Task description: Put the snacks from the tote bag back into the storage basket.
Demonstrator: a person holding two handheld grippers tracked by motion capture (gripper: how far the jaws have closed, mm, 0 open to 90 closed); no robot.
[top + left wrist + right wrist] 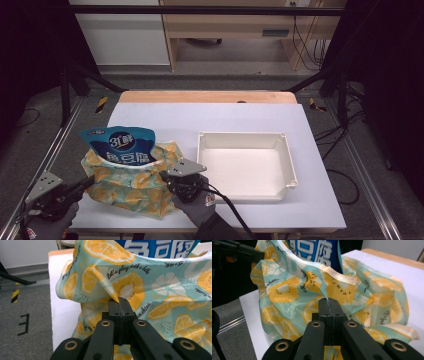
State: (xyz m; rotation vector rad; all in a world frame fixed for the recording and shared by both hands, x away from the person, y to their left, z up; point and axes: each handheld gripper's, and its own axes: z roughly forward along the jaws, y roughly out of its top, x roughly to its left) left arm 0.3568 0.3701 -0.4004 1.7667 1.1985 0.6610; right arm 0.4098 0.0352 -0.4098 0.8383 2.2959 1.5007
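Observation:
A teal cloth bag with an orange-slice print (135, 187) lies at the table's near left. A blue snack packet (120, 145) stands out of its mouth. My left gripper (89, 183) is shut on the bag's left side, a fold of the cloth bag (130, 287) pinched at the tips of the left gripper (119, 300). My right gripper (165, 176) is shut on the bag's right edge. In the right gripper view a peak of the cloth bag (294, 290) rises from the closed tips of the right gripper (328, 300), with the blue packet (317, 252) behind it.
A white rectangular tray (292, 170) stands empty to the right of the bag. The white table top (200, 117) stretches behind, with a wooden strip along its far edge. Black frame posts and cables flank the table.

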